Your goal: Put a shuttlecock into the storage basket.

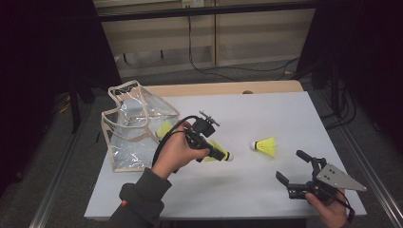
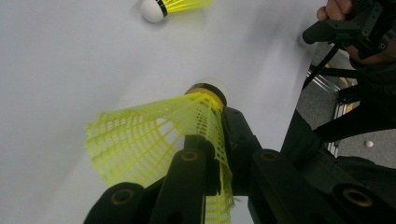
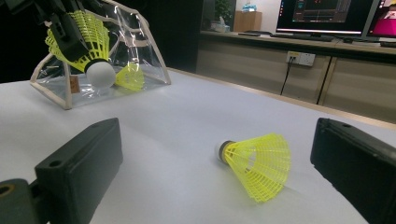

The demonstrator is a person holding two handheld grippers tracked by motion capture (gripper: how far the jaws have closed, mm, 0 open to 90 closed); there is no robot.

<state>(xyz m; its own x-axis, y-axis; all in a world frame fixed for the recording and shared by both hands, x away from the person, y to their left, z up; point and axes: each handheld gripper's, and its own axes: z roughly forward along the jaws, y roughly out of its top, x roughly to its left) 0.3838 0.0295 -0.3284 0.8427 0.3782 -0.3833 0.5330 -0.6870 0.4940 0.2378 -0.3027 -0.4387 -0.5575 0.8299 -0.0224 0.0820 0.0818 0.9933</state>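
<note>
My left gripper [image 1: 219, 154] is shut on a yellow shuttlecock [image 2: 154, 135], its jaws pinching the mesh skirt with the white cork [image 1: 229, 156] pointing away from the hand, lifted above the table. In the right gripper view that held shuttlecock [image 3: 88, 42] hangs at upper left. A second yellow shuttlecock [image 1: 264, 146] lies on its side on the white table [image 1: 266, 185], seen again [image 3: 257, 163] between my right gripper's jaws but farther off. My right gripper [image 1: 293, 167] stands open near the front right. A third shuttlecock [image 1: 164, 128] lies inside the clear bag [image 1: 133, 128].
The clear plastic bag with beige trim [image 3: 140, 51] lies on its side at the table's left, mouth toward the centre. A person's hand [image 2: 336, 9] with the other gripper appears at the upper right of the left gripper view. Cables run on the floor behind the table.
</note>
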